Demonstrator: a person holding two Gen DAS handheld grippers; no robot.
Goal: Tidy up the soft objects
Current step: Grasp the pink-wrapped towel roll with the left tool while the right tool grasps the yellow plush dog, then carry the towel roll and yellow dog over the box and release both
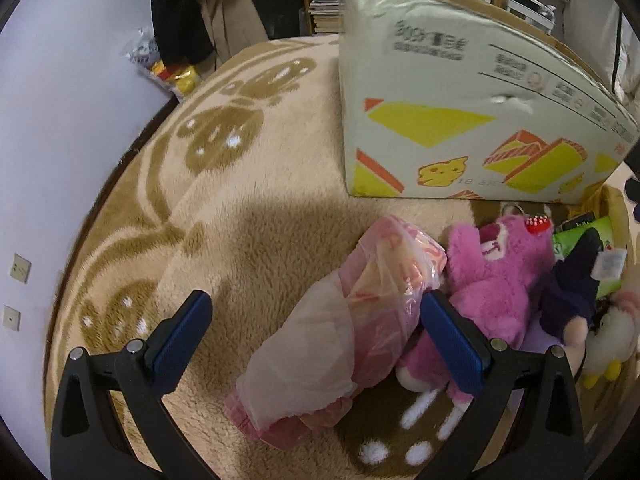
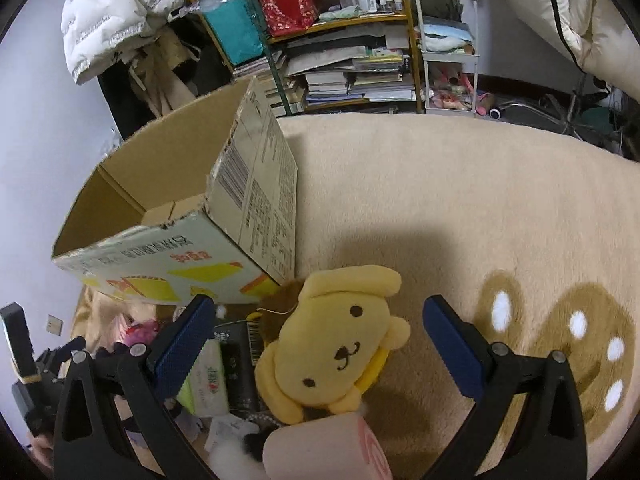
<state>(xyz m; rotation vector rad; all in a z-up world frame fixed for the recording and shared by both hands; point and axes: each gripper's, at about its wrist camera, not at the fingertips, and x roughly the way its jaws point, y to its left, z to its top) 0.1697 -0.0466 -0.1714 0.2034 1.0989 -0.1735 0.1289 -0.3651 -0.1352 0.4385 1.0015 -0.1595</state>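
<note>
Beige fleece blanket [image 1: 248, 216]: is carrying everything; a cardboard box [image 1: 460, 112] is standing open-topped toward its far edge, with the toys heaped along the box's near side.
Left claw [image 1: 316, 342]: is hanging released, jaws spread wide and gripping nothing.
Pink bundle in plastic [image 1: 344, 312]: is lying between the left jaws, its long axis slanting from near-left to far-right, the far end pressing by the right-hand pad; the left-hand pad is standing well clear of it.
Pink plush bear [image 1: 496, 268]: is lying just beyond the right-hand pad, touching the bundle.
Right claw [image 2: 316, 344]: is also hanging released and gripping nothing.
Yellow plush dog [image 2: 336, 344]: is lying face-up between the right jaws, head pointing away toward the box, touching neither pad.
Nearer hand: the left for the bundle, the right for the dog.
Likely next move: closing across the bundle's short width, then lifting it away to the box.
</note>
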